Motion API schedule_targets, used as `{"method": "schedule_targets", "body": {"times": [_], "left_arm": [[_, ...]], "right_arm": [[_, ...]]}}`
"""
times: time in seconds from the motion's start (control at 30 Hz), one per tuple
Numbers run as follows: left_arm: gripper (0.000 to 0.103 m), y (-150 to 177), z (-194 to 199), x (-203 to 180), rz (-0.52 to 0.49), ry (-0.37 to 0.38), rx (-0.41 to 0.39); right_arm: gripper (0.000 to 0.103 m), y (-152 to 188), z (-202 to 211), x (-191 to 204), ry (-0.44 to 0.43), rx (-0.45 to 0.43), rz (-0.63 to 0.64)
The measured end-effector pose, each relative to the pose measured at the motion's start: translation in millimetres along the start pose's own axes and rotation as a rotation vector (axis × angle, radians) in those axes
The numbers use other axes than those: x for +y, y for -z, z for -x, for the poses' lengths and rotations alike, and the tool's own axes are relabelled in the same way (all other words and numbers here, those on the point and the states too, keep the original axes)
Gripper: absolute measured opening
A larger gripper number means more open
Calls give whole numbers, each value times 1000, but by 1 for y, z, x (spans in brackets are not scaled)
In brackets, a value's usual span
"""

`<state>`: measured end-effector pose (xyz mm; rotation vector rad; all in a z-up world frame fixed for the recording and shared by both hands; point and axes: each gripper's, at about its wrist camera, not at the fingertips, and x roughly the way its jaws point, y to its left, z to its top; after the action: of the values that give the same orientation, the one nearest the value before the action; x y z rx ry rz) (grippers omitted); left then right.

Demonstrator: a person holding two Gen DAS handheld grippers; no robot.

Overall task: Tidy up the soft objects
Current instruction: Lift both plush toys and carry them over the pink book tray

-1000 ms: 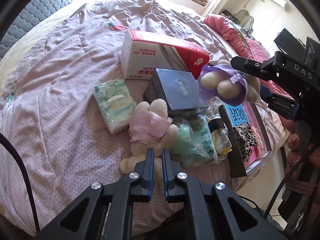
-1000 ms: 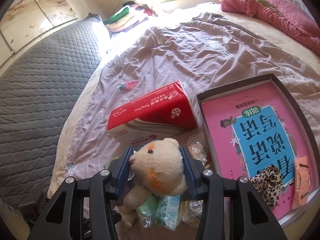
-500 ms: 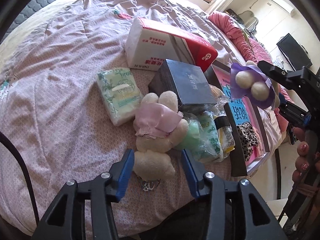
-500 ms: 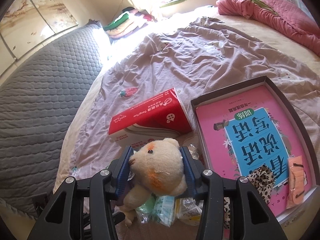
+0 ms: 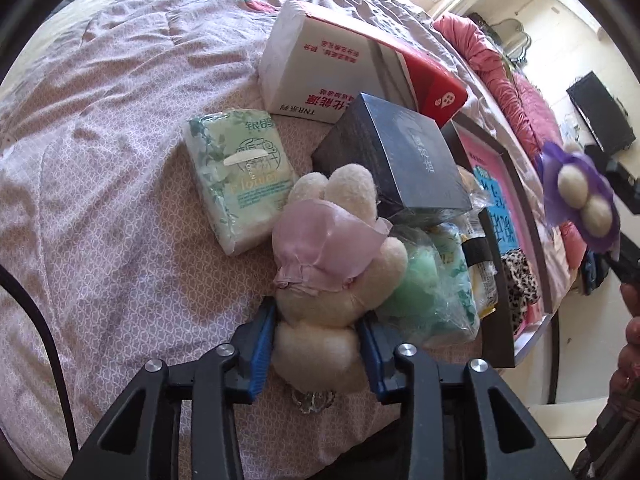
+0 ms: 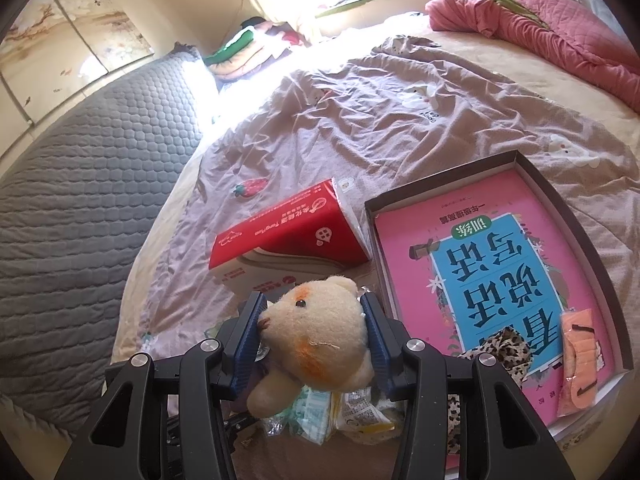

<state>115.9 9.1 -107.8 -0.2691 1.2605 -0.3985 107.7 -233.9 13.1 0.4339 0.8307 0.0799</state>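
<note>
A cream plush toy in a pink dress [image 5: 332, 264] lies on the bed. My left gripper [image 5: 318, 322] has its jaws wide apart around the toy's head, and both pads touch its sides. My right gripper [image 6: 314, 322] is shut on the head of a second cream plush bear [image 6: 316, 340] and holds it above the bed. That bear, in a purple skirt, also shows at the right of the left wrist view [image 5: 582, 200].
A red and white tissue box [image 5: 352, 68], a green tissue pack [image 5: 240, 176], a dark box [image 5: 396, 164], bagged green items [image 5: 432, 292] and a dark tray [image 6: 568, 184] with a pink book lie close together. Wrinkled sheet [image 6: 400, 120] spreads beyond.
My left gripper opened from shut and moved forward until its jaws came around the pink-dressed toy's head. My right gripper kept hold of the bear and drifted right.
</note>
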Motion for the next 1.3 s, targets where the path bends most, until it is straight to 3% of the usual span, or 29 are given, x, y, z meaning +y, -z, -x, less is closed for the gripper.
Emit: {"method": "schedule_targets", "body": {"times": [0.23,0.7,1.0,1.3], "left_arm": [[36,2,32,-10,-12,15,-73],[37,1,94,-93,-171,2,-193],[36,0,95,-158,-277,11,-205],[37,3,70,-208,-372,23,-153]], "right_arm": [[50,-1,17,-7,2,-30,-1],[50,-1,71,-35,26,-124,13],[50,-9,115,-87,66,-204,-48],[50,-9,139,-122,136,-241,-52]]}}
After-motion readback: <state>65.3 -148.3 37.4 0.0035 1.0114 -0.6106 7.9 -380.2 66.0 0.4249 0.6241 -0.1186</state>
